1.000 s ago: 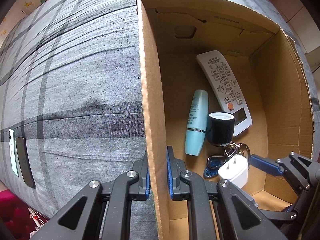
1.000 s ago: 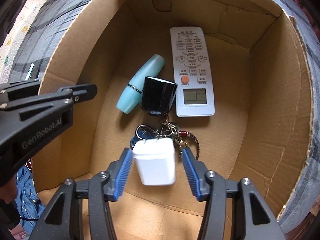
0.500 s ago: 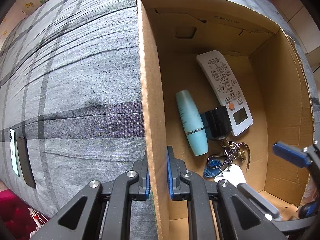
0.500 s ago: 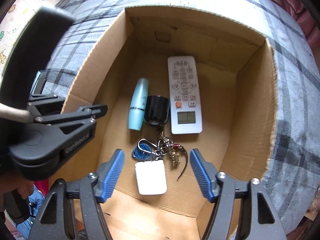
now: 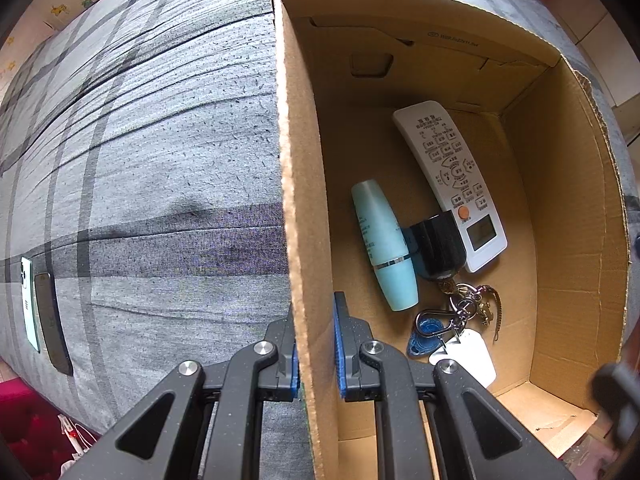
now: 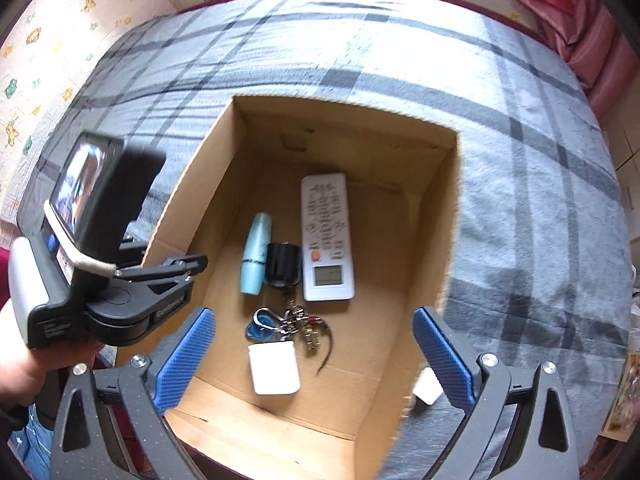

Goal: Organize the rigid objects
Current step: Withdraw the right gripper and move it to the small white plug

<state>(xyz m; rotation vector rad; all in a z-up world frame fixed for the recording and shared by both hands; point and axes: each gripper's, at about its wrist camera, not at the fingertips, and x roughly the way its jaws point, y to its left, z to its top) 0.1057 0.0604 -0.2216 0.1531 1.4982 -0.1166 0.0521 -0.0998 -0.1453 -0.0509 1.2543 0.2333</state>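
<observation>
Both tongs at the cardboard box [image 6: 440, 216]: left tongs [image 5: 316, 344] clamping its side wall, right tongs [image 6: 314, 354] wide above.

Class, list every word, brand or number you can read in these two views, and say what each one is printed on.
"GenRobot.AI": side of the left gripper, faint.
Remote control: button labels, too small to read.
Teal tube: fine print, unreadable.
Cardboard box: printed line on the far wall, too blurred to read.
</observation>
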